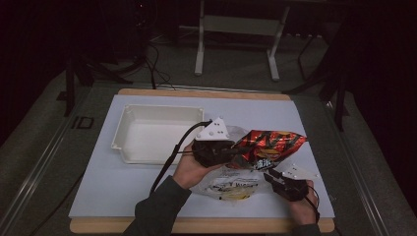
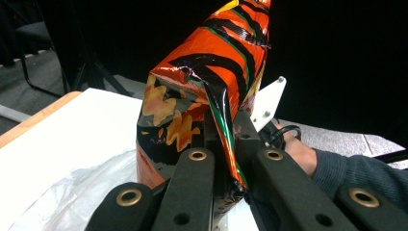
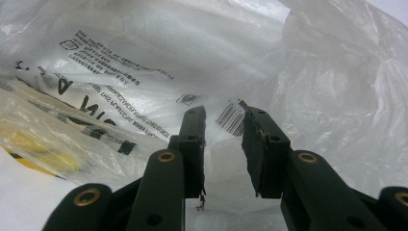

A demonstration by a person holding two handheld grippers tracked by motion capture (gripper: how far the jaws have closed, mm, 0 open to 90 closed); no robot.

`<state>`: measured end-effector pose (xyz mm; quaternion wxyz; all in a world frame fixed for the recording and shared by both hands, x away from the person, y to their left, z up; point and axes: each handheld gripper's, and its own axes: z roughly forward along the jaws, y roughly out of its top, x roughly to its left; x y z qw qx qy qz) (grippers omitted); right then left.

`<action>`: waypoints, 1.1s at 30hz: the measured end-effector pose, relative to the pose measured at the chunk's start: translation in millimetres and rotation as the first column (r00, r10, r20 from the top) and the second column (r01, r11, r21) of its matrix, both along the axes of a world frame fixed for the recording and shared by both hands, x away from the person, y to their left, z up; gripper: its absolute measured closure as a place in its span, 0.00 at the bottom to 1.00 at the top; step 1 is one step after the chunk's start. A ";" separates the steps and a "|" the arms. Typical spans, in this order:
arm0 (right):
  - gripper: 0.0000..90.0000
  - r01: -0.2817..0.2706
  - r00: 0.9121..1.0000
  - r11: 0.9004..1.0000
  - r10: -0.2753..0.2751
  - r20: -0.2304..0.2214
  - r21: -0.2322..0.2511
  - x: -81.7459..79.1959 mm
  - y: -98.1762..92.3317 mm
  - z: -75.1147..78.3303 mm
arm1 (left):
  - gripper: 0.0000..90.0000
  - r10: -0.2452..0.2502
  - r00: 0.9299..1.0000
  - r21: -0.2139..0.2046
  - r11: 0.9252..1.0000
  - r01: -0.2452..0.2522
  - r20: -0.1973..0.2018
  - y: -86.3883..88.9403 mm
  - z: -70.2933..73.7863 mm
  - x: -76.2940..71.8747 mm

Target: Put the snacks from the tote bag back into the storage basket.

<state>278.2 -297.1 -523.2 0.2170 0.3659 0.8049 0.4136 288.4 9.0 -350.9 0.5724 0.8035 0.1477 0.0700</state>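
Observation:
An orange, red and black striped snack bag hangs above the table, and my left gripper is shut on its left end. In the left gripper view the jaws pinch the bag's crimped seam, with my left gripper below it. A clear plastic bag with black print and something yellow inside lies under it. My right gripper sits at that bag's right edge. In the right gripper view my right gripper stands open, with thin film lying loosely between the jaws.
A white rectangular tray stands at the back left on the white mat. The wooden table edge runs behind it. The person's right hand shows beyond the snack bag. Grey frame legs stand on the floor beyond.

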 end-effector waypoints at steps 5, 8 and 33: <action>0.78 0.001 1.000 1.000 -0.001 -0.003 0.001 0.0 0.2 -0.5 | 0.99 -0.003 1.000 -0.001 1.000 0.003 0.010 -0.4 4.4 -3.0; 0.78 0.000 1.000 1.000 0.000 -0.003 0.000 0.1 -0.2 -0.8 | 0.99 -0.006 1.000 -0.005 1.000 0.006 0.012 0.0 7.4 -4.5; 0.78 0.000 1.000 1.000 0.000 -0.003 -0.002 0.3 -0.3 -1.6 | 0.99 -0.002 1.000 -0.001 1.000 0.002 0.006 18.8 15.8 -3.1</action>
